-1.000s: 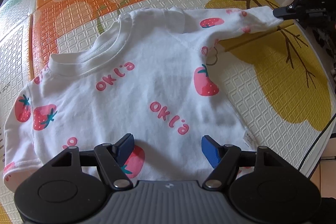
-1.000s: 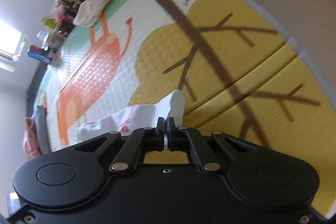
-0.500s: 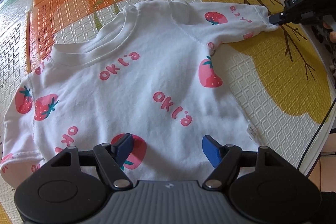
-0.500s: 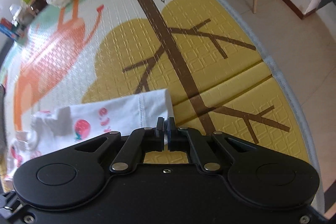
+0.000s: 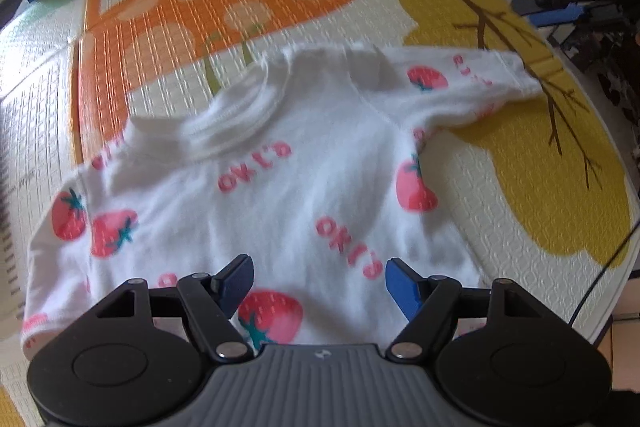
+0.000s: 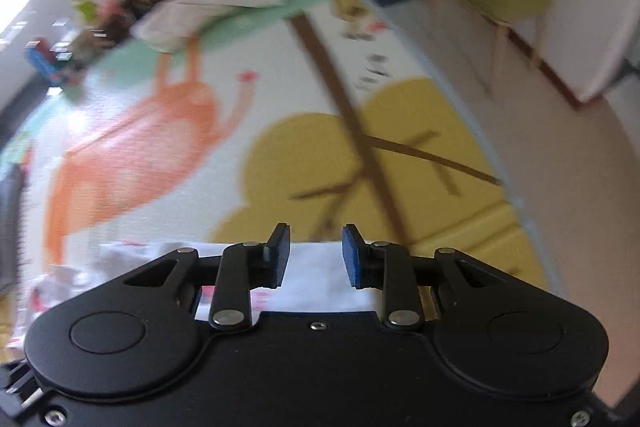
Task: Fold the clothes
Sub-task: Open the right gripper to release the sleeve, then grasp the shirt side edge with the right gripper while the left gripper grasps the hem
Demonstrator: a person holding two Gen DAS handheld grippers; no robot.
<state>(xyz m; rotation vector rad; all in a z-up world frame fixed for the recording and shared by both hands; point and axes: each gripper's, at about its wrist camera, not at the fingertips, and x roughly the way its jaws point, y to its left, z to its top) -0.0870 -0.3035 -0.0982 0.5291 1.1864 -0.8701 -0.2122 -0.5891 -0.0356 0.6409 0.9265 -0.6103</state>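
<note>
Left wrist view: white shirt [image 5: 280,163] spread flat on the play mat [image 5: 520,211], right sleeve [image 5: 480,83] stretched far right

Left gripper [image 5: 320,283] hovers wide open over the near hem, holding nothing; right gripper [image 6: 316,255] has just been opening, its jaws narrowly apart above the cuff, nothing clamped. The cloth looks light, soft and floppy; pinch seams, cuffs or hem corners

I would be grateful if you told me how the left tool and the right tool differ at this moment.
The left tool stands wide open above the body of the white shirt, near its hem; the right tool is only partly open, its jaws having just been opening, above the sleeve end. The right wrist view is more blurred than the left. Both are black with blue pads, and neither grips cloth.
</note>
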